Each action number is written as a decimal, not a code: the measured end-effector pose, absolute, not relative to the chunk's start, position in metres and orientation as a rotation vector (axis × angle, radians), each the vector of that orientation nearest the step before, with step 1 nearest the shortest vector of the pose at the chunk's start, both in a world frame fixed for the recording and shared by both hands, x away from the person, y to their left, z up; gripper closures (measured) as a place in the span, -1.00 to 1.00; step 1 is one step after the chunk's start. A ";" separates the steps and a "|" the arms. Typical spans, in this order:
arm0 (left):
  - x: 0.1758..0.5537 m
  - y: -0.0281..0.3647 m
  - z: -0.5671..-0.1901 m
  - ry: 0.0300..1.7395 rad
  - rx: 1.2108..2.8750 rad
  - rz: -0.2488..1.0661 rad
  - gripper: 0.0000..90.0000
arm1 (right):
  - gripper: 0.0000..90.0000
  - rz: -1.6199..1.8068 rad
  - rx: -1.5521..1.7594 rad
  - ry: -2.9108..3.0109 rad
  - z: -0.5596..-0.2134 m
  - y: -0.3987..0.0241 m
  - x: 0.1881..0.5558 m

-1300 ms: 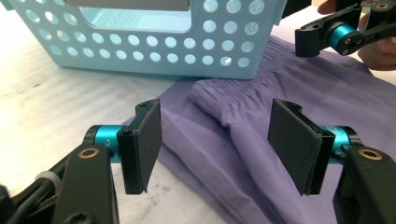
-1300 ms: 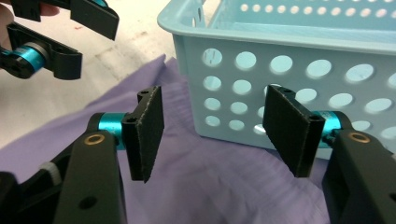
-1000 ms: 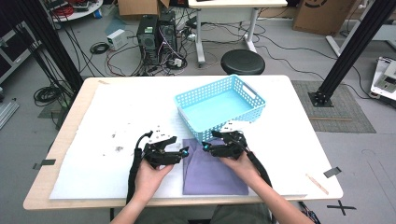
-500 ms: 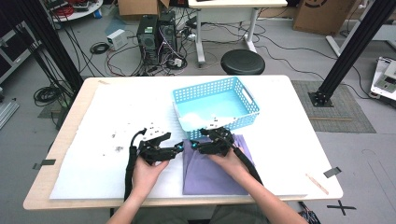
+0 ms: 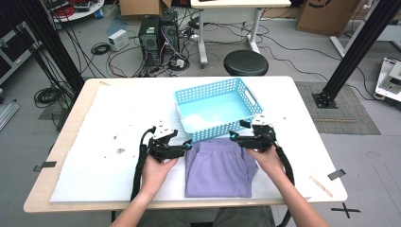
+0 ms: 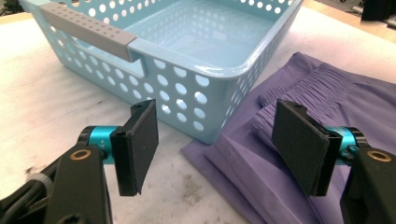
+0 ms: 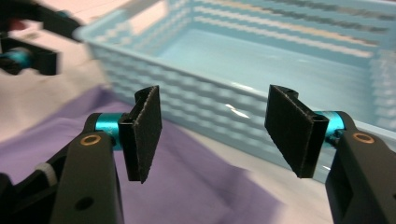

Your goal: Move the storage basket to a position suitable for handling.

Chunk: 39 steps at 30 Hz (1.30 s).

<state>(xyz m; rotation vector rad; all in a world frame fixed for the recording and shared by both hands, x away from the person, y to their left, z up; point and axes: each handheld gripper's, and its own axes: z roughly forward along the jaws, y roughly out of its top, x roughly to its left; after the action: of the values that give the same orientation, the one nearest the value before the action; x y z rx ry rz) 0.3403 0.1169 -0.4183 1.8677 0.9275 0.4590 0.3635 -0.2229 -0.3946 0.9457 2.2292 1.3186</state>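
Note:
A light blue perforated basket [image 5: 217,109] stands empty at the middle of the table. A folded purple garment [image 5: 217,168] lies flat just in front of it, its elastic waistband toward the basket. My left gripper [image 5: 187,145] sits at the garment's near-left corner beside the basket; its jaws have just been opening and nothing is between them. In the left gripper view, the left gripper [image 6: 215,140] faces the basket [image 6: 187,42] corner and the garment [image 6: 364,102]. My right gripper [image 5: 232,136] stands open at the garment's far-right corner, and the right gripper [image 7: 215,135] hovers over the garment [image 7: 187,186] facing the basket [image 7: 280,60].
A white sheet [image 5: 118,118] covers the wooden table. A thin wooden stick [image 5: 320,185] and a strip of tape [image 5: 336,174] lie near the right front corner. Beyond the table stand a black stool [image 5: 245,63], computer towers [image 5: 158,33] and black frame posts.
My right gripper has moved to the right, from over the garment's top middle to its right corner. The left hand has stayed where it was, its jaws a little wider.

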 end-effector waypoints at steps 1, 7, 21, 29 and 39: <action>0.342 0.115 -0.418 0.925 1.874 0.458 -0.29 | -0.19 1.317 0.974 2.202 -0.395 -0.234 0.366; 0.351 0.105 -0.420 0.930 1.885 0.462 -0.30 | -0.25 1.281 1.047 2.105 -0.398 -0.282 0.381; 0.368 0.100 -0.430 0.930 1.888 0.442 -0.29 | -0.10 1.260 1.077 2.187 -0.433 -0.299 0.426; 0.374 0.105 -0.433 0.925 1.887 0.451 -0.23 | -0.06 1.222 1.083 2.219 -0.434 -0.289 0.430; 0.380 0.124 -0.433 0.938 1.881 0.455 -0.27 | -0.03 1.209 1.002 2.286 -0.430 -0.280 0.418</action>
<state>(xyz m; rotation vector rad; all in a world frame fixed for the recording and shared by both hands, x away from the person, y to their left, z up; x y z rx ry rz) 0.3798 0.1236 -0.4326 1.8815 0.9383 0.4549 0.4185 -0.2799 -0.4295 1.0025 2.2857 1.2086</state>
